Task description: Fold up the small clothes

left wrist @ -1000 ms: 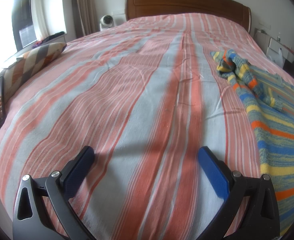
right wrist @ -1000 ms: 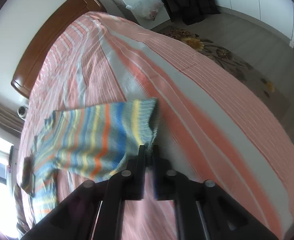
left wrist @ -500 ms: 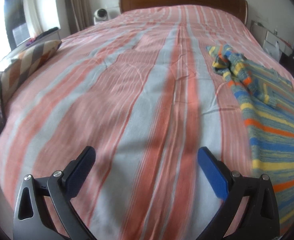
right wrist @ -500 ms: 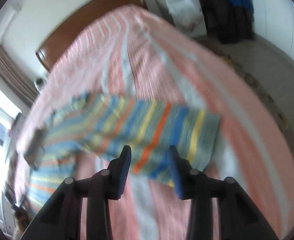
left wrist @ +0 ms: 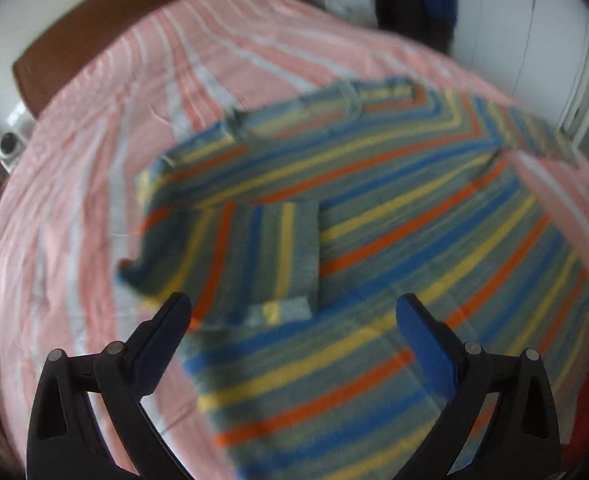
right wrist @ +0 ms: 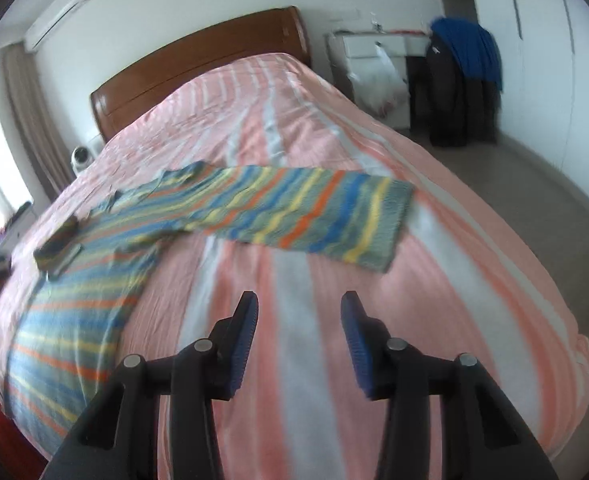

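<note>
A striped bed (right wrist: 294, 120) is seen carrying the striped sweater (left wrist: 394, 208), spread flat. One sleeve (left wrist: 254, 256) is already folded inward; the other sleeve (right wrist: 314, 216) lies outstretched, unfolded. The left claw (left wrist: 294, 320) is spread wide, the right claw (right wrist: 298, 320) moderately parted, both empty.
</note>
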A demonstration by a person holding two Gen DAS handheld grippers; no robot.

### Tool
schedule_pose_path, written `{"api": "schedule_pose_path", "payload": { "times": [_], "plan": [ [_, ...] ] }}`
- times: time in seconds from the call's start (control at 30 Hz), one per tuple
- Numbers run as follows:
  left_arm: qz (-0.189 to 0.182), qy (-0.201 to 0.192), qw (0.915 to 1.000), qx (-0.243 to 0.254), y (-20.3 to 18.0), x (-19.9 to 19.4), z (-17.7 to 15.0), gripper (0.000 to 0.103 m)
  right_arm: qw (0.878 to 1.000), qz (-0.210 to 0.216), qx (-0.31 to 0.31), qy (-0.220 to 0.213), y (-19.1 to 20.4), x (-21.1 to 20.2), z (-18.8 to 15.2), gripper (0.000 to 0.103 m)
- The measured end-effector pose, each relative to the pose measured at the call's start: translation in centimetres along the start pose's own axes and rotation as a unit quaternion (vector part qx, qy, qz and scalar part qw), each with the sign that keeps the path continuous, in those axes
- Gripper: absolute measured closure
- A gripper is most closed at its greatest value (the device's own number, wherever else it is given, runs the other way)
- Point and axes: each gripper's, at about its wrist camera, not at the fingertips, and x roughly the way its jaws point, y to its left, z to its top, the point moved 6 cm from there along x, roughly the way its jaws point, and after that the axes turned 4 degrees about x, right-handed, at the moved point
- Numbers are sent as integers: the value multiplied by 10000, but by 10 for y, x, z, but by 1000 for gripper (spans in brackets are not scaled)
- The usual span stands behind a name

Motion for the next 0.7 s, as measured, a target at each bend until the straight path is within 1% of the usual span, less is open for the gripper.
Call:
{"api": "schedule_pose_path", "payload": {
  "times": [0.03,0.07,0.1,0.13,0.17,0.2,0.23,0.3,0.33,0.37,0.4,0.43,0.47,0.5,0.53,0.57,0.6,0.63,0.7],
  "plan": [
    [97,213,9997,51,-1,17,-1,3,9999,45,-101,65,6,3,-3,60],
    [255,426,9987,111,2,33,-3,6,9997,103,-187,98,12,4,-5,60],
    [270,526,9982,101,6,41,-5,18,9994,137,-302,89,17,3,-7,60],
    [79,525,9986,-70,9,45,-7,38,9992,144,-356,71,16,0,-9,60],
    [-18,410,9985,-367,16,41,-7,59,9989,153,-429,46,19,-1,-10,60],
    [54,354,9974,-631,27,35,-7,92,9988,160,-455,35,21,-1,-10,60],
    [58,292,9965,-779,31,30,-7,93,9988,174,-455,21,20,0,-10,59],
    [323,-85,9922,-1204,61,7,-6,93,9990,190,-414,1,19,0,-10,59],
    [487,-302,9855,-1598,87,-9,-8,93,9990,189,-396,-6,17,-1,-12,59],
    [634,-419,9790,-1889,109,-17,-12,93,9991,194,-376,-19,16,-2,-12,59],
    [854,-531,9696,-2229,134,-28,-19,94,9992,205,-354,-28,16,-2,-12,59],
    [1270,-606,9518,-2725,171,-41,-34,94,9991,200,-360,-21,16,-1,-12,59],
    [1530,-585,9380,-3054,194,-47,-48,94,9991,180,-382,-8,17,0,-13,59],
    [1839,-481,9169,-3511,225,-50,-69,94,9991,167,-401,2,18,1,-14,59],
    [2053,-347,9006,-3815,245,-51,-88,94,9990,159,-419,27,19,3,-15,59],
    [2193,-218,8900,-3991,259,-48,-102,94,9989,145,-442,82,20,6,-16,59],
    [2255,-90,8829,-4117,270,-44,-115,95,9988,129,-453,110,20,9,-17,59],
    [2276,73,8786,-4198,278,-37,-129,95,9988,118,-460,143,21,12,-17,59],
    [2276,193,8756,-4256,282,-28,-142,96,9985,87,-493,223,24,18,-20,59]
  ]
}}
